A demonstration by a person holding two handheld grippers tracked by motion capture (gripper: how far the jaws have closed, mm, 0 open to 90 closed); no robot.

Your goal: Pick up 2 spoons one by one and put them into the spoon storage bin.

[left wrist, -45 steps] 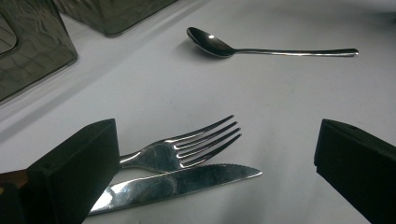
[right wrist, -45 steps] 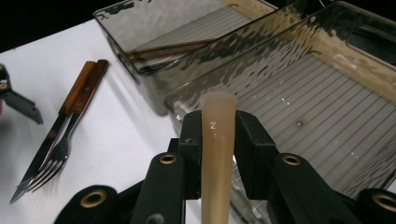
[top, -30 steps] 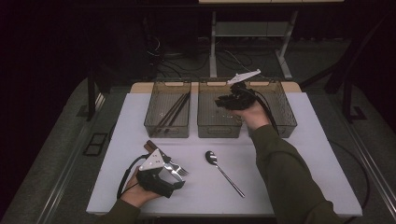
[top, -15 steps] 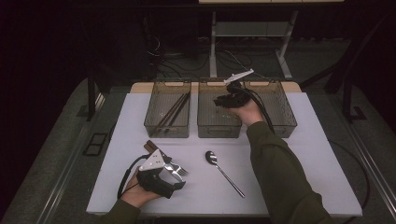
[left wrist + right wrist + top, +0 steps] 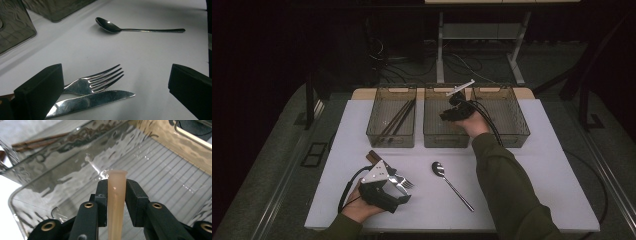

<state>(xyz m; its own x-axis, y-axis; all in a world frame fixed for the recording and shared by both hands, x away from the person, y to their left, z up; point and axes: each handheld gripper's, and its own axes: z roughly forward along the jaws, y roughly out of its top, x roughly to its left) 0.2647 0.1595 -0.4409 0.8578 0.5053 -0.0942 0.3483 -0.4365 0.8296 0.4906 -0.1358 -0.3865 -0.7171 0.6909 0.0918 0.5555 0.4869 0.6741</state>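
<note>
right tongs (image 5: 117, 195) clenched on a tan handle (image 5: 115, 202), its long axis pointing toward twelve o'clock into the middle bin (image 5: 438, 136) below; jaws have just eased slightly with the handle between them; left tongs (image 5: 117, 92) gape wide, released, over fork (image 5: 100, 81) and knife (image 5: 92, 100) on the worktop (image 5: 532, 170); spoon (image 5: 451, 184) at three o'clock.

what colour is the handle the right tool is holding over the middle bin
Pale peach-beige, slightly translucent handle; the right gripper view shows it best.

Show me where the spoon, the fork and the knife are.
spoon (image 5: 109, 25), left gripper view, on its bowl.
fork (image 5: 106, 77), left gripper view, on its tines.
knife (image 5: 100, 98), left gripper view, on its blade.
</note>
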